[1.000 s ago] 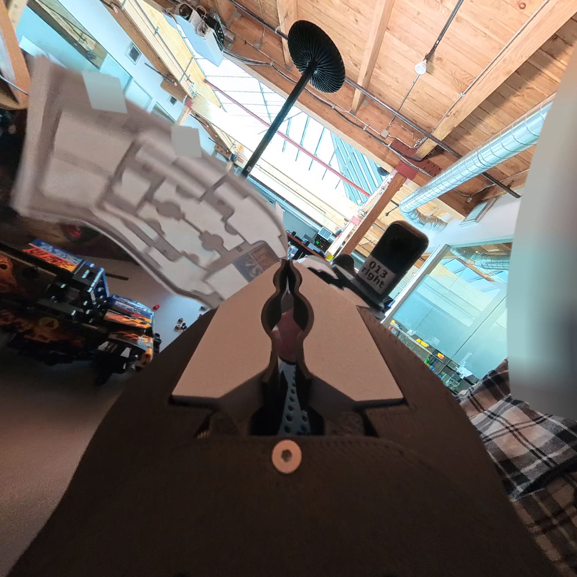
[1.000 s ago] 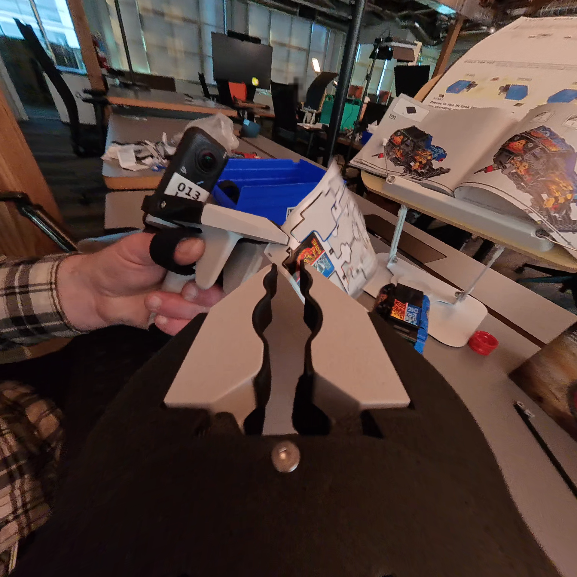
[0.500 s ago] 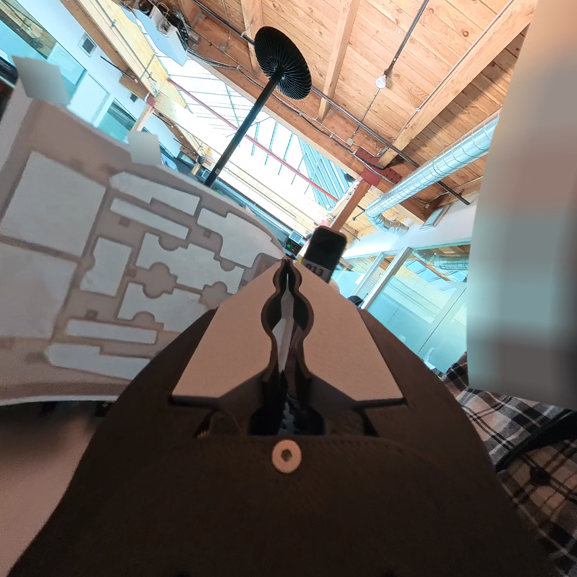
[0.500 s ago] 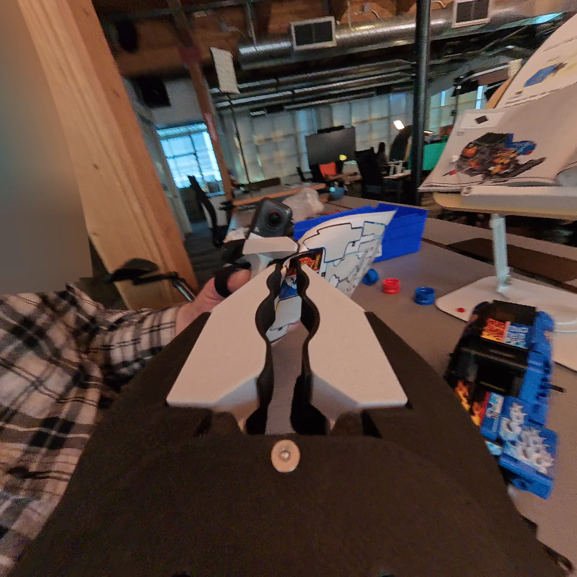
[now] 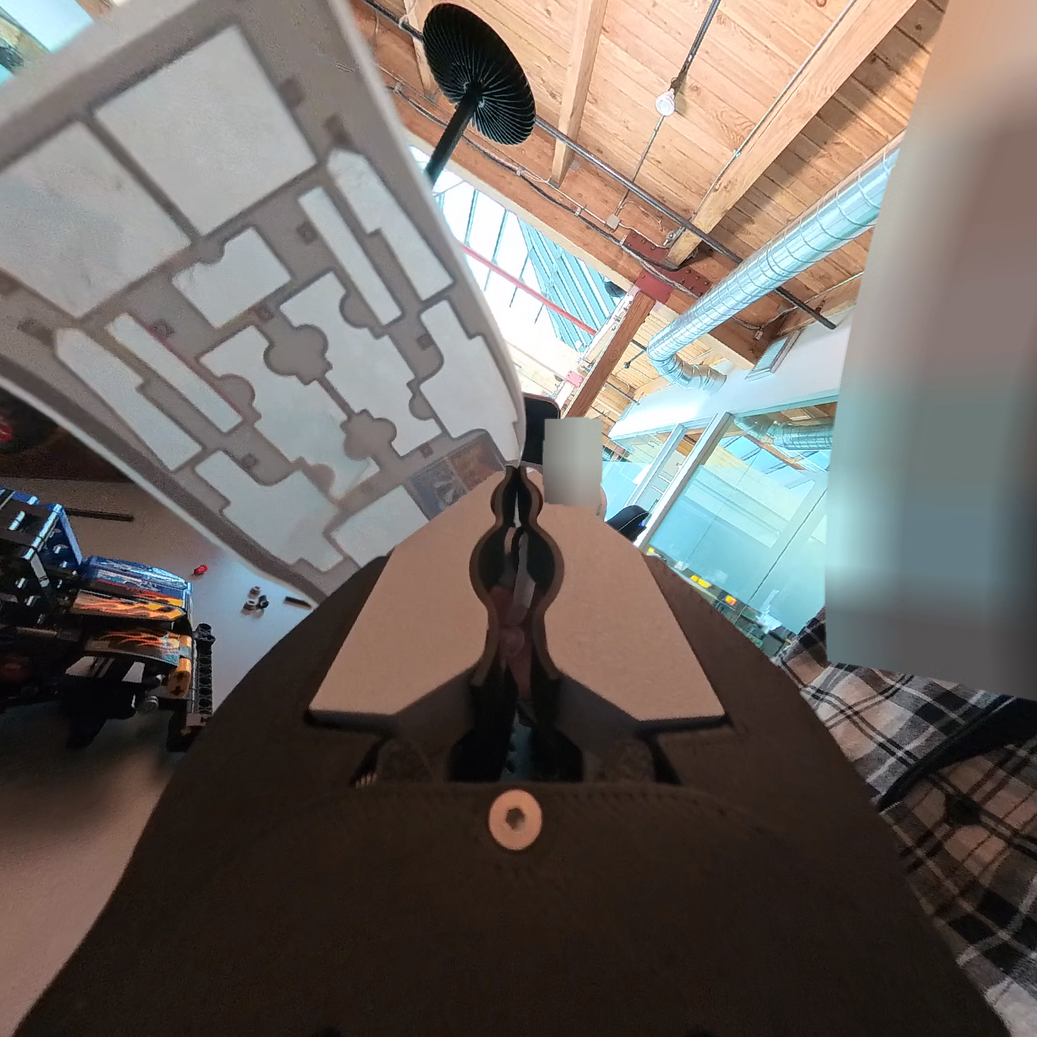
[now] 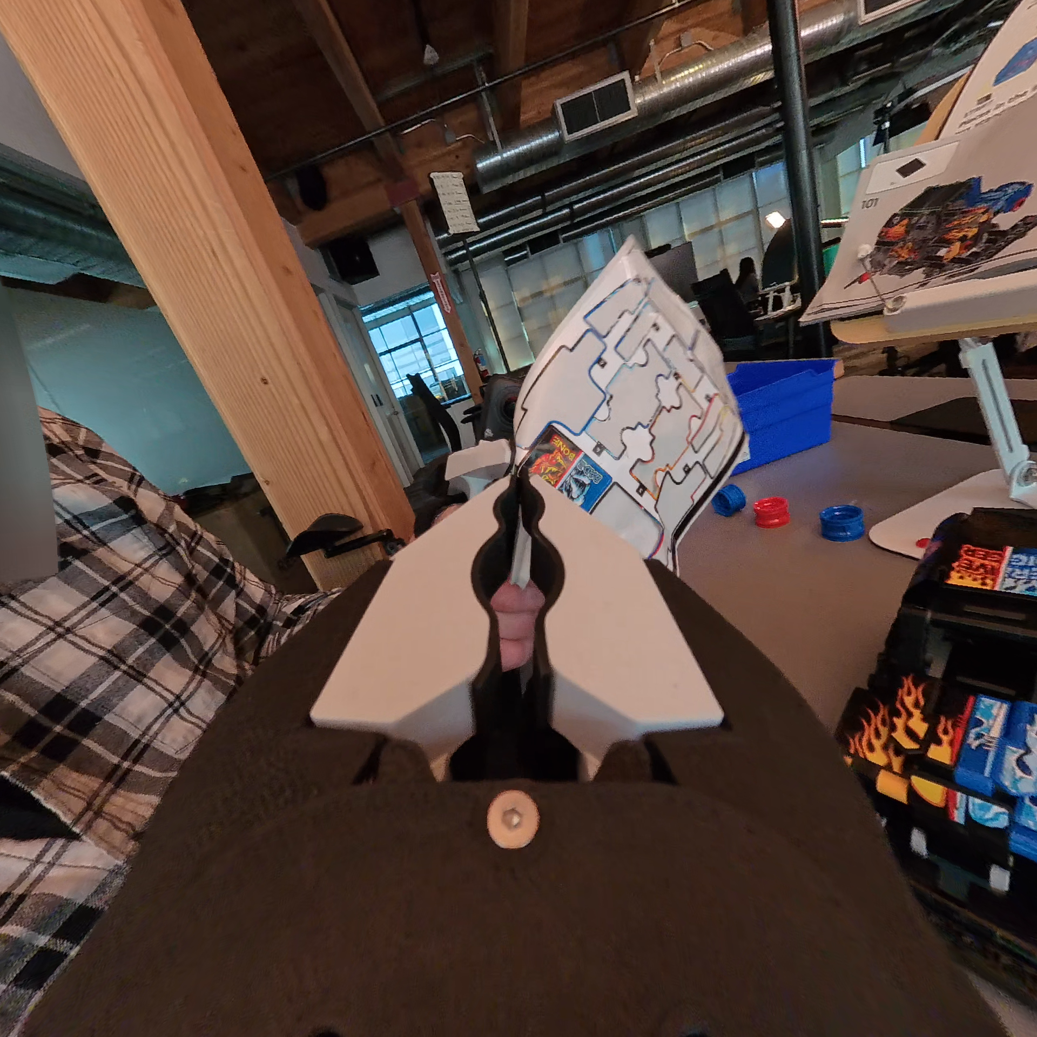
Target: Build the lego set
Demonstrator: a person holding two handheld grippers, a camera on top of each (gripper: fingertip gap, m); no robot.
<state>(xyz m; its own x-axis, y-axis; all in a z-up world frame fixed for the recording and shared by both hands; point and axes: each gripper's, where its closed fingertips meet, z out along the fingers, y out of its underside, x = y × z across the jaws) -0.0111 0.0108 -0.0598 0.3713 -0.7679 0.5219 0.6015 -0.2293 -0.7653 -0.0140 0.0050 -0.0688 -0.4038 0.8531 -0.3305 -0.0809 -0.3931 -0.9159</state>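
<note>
Right wrist view: your right gripper (image 6: 519, 494) is clamped on the lower edge of the sticker sheet (image 6: 628, 432), which is held up in the air and curls up to the right, mostly peeled, two printed stickers left near the tips. Left wrist view: your left gripper (image 5: 517, 477) is pinched nearly closed on the same sheet's corner (image 5: 252, 292), blank back facing the camera. The lego model (image 6: 954, 701) sits on the grey table (image 6: 785, 505), right of the grippers.
</note>
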